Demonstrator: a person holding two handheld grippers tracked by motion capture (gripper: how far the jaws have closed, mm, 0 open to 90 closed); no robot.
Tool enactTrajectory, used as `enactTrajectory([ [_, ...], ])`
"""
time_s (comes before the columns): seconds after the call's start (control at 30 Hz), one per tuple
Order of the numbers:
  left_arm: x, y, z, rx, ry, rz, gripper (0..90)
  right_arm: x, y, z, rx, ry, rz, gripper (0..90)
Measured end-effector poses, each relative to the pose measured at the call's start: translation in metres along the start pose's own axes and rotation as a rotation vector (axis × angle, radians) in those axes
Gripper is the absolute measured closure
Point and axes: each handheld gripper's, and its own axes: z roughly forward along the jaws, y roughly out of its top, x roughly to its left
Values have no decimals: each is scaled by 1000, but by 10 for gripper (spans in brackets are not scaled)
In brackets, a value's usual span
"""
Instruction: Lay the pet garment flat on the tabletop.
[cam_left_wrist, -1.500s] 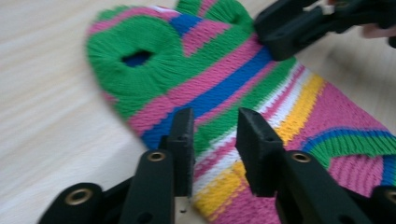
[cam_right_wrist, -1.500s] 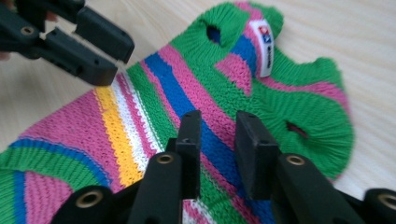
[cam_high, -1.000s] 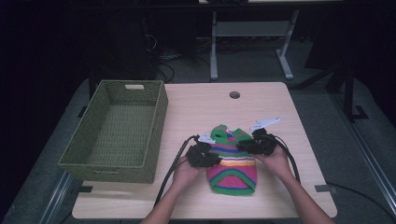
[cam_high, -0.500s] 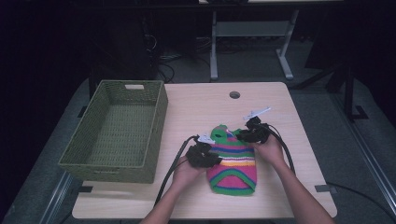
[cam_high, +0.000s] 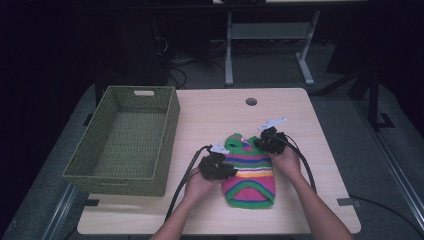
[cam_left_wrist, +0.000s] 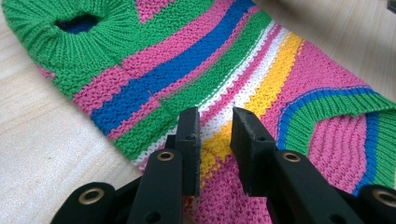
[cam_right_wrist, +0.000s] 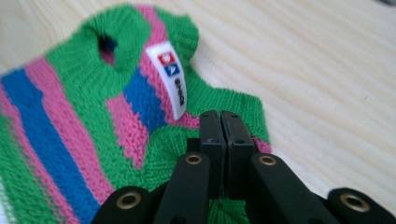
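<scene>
A small knitted garment striped in green, pink, blue, yellow and white (cam_high: 248, 172) is seen lying flat on the pale wooden table (cam_high: 300, 120), to the right of a rectangular woven green basket (cam_high: 125, 140) and well apart from it. Its ribbed green neck opening points away from the person, and a white sewn-in label (cam_right_wrist: 170, 79) lies just beside that opening.

The left gripper (cam_high: 216, 166) is held low at the edge of the garment nearest the basket. In the left gripper view its black jaws are parted by a narrow gap above the yellow and white stripes, and nothing is gripped between them; whether the tips touch the knit cannot be told. The position is judged to be a readying one, with the jaws set to close on a fold of the fabric.

The right gripper (cam_high: 270, 140) is held at the garment's upper corner on the side farthest from the basket. In the right gripper view its jaws are pressed together over the green ribbed edge, just below the label. Whether a pinch of knit is caught between them cannot be told, since the tips hide the contact. A corner hold of this kind is judged to suit lifting or folding the garment, the basket being a likely destination.
</scene>
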Motion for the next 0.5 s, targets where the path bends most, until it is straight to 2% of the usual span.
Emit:
enactTrajectory([
  [0.07,0,0,0,-4,-3,-7,723,-4,2,-6,-41,-8,24,884],
  [0.1,-1,-1,1,-12,-4,-23,723,-6,3,-8,-55,-5,37,883],
  [0.23,0,0,0,-6,-3,-11,719,-15,3,-10,-53,-35,70,862],
  [0.33,0,0,0,-9,-5,-15,702,-18,2,-7,-44,-32,90,769],
  [0.4,0,1,-1,-12,5,-9,679,-18,2,-7,-47,-11,98,734],
  [0.5,0,1,-6,-24,19,-4,674,-14,1,-12,-51,12,78,721],
])
